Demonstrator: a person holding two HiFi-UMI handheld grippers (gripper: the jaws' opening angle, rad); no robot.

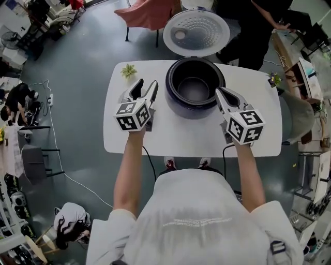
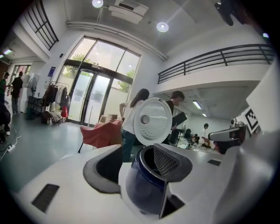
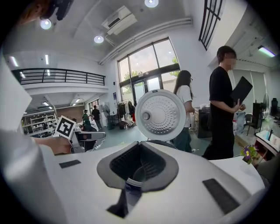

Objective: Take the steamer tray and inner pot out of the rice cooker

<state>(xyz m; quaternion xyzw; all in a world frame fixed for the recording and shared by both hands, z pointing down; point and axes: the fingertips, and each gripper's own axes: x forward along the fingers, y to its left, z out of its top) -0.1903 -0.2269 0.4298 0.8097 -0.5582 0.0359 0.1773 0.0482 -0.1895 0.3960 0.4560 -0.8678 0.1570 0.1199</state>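
A dark blue rice cooker (image 1: 195,107) stands at the far middle of the white table (image 1: 165,140), its round white lid (image 1: 196,32) tipped up behind it. The dark inner pot (image 1: 194,89) sits inside; I cannot tell a steamer tray apart from it. My left gripper (image 1: 145,86) hovers just left of the cooker, open, with nothing between its fingers. In the left gripper view the cooker (image 2: 142,186) shows through the gap. My right gripper (image 1: 220,92) is shut and empty, close to the cooker's right side, tips near the rim.
A small green plant (image 1: 129,70) sits on the table's far left corner, another (image 1: 274,79) at its right edge. A person in black (image 1: 253,36) stands behind the table beside a red chair (image 1: 150,13). A cable (image 1: 57,150) runs across the floor.
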